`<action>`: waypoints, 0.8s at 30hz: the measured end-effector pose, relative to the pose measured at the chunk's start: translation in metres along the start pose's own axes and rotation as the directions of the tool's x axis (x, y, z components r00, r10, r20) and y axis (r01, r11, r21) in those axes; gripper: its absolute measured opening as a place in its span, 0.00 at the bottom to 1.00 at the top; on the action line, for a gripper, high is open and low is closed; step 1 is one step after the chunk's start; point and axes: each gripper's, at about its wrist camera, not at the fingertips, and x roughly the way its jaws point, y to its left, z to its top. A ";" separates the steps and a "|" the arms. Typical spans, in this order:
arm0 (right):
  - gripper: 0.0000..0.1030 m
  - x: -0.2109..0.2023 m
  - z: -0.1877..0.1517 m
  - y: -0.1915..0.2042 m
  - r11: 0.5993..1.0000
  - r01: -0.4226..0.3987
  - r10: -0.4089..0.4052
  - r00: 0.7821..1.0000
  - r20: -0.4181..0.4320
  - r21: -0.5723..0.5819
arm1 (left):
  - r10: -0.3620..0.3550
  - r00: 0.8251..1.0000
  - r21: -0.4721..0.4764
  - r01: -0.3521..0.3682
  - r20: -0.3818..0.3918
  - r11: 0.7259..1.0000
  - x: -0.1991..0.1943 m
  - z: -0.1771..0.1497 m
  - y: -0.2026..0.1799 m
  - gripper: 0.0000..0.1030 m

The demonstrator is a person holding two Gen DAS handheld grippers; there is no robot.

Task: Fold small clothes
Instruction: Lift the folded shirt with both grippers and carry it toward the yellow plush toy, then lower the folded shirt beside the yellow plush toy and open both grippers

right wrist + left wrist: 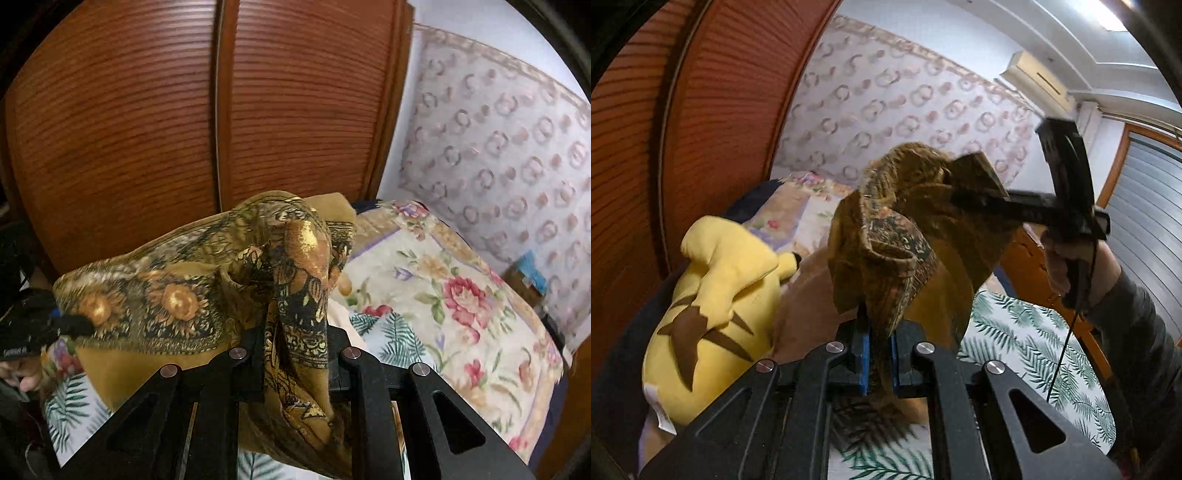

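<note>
The mustard floral scarf [192, 295] hangs stretched in the air above the bed [461, 306], one bunched corner clamped in the right claw [295, 354], the other clamped in the left claw [877, 354]. A yellow plush toy [713, 310] lies on the bed beside it.

Each camera is sitting just behind its own gripper's fingers, looking forward and slightly down at very close range. The left wrist view is facing the patterned wall [923, 99], the right wrist view the wooden wardrobe [129, 122]. Both are sharing the mustard scarf [886, 236] [177, 291] and the leaf-print bedding [1027, 332] [399, 339].
</note>
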 end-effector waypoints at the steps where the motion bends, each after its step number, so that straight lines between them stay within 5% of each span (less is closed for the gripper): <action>1: 0.17 0.005 0.002 -0.005 1.000 0.002 -0.002 1.000 -0.004 -0.004 | 0.004 1.000 -0.004 -0.004 -0.004 1.000 0.003 -0.001 0.003 0.09; 8: 0.21 0.061 0.016 -0.009 0.998 0.004 -0.002 1.000 -0.017 0.066 | 0.073 0.997 0.005 -0.073 -0.039 0.997 0.008 -0.004 0.015 0.09; 12: 0.47 0.066 0.016 -0.019 0.987 0.043 -0.046 0.999 0.017 0.154 | 0.122 0.990 0.014 -0.121 -0.066 0.993 0.009 -0.010 0.016 0.09; 15: 0.52 0.052 0.012 -0.022 0.979 0.081 -0.097 0.992 0.077 0.189 | 0.133 0.989 0.022 -0.132 -0.058 0.991 0.005 -0.010 0.018 0.11; 22: 0.52 0.052 -0.014 -0.026 0.986 0.017 -0.035 0.994 0.100 0.167 | 0.182 0.983 0.109 -0.185 0.040 0.977 -0.016 -0.001 0.002 0.48; 24: 0.52 0.065 -0.023 -0.027 0.987 -0.001 -0.010 0.997 0.071 0.161 | 0.177 0.983 0.131 -0.182 0.055 0.975 -0.018 0.002 -0.005 0.72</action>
